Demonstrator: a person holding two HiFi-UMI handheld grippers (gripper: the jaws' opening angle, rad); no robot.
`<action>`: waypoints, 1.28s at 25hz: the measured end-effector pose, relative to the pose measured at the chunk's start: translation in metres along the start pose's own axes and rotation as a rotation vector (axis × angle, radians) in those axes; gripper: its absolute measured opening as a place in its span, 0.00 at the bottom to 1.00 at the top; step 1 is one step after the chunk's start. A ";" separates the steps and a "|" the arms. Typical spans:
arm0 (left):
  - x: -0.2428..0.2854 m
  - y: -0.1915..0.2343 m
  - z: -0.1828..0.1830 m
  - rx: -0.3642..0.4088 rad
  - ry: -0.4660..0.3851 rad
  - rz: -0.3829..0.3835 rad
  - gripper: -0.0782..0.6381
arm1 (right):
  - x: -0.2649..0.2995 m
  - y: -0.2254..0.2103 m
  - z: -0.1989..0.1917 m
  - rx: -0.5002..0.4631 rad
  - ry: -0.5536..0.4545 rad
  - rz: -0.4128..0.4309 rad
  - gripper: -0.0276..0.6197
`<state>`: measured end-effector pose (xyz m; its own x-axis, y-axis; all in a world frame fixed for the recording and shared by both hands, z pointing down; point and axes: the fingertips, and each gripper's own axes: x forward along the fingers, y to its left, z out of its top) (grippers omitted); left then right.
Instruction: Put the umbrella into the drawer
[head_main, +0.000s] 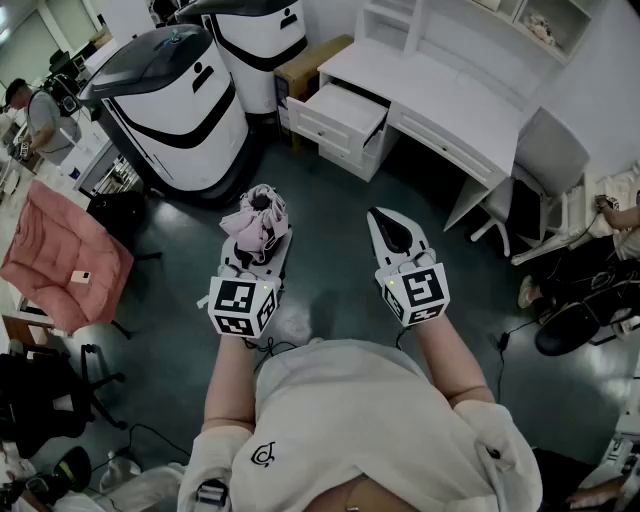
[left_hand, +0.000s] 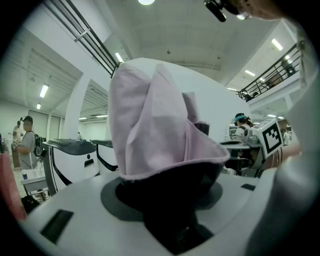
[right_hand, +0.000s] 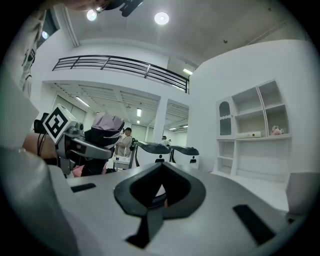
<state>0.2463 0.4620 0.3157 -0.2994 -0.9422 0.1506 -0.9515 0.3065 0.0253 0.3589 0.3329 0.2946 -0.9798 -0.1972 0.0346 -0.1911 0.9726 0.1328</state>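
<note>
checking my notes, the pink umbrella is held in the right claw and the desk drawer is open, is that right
Not quite. The pink umbrella is held in the left claw; the right claw holds nothing. The head view shows it. The desk drawer is open, as you said.

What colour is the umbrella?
The umbrella is pale pink, clearest in the left gripper view.

The umbrella (head_main: 258, 222) is soft, matt pink cloth, crumpled. At one o'clock, the drawer (head_main: 322, 128) looks smooth, painted white. The floor (head_main: 325, 235) is dark and faintly glossy.
</note>
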 end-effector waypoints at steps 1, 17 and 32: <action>-0.001 0.000 -0.001 0.000 0.002 -0.001 0.42 | 0.001 0.001 0.000 0.001 -0.001 -0.001 0.05; 0.007 0.015 -0.003 -0.024 0.003 -0.004 0.42 | 0.018 0.003 -0.002 0.072 0.000 0.003 0.05; 0.035 0.077 -0.036 -0.060 0.066 -0.018 0.42 | 0.092 0.020 -0.034 0.080 0.049 0.022 0.05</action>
<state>0.1657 0.4579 0.3588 -0.2750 -0.9372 0.2145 -0.9502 0.2989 0.0878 0.2674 0.3299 0.3340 -0.9801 -0.1792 0.0849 -0.1752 0.9831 0.0522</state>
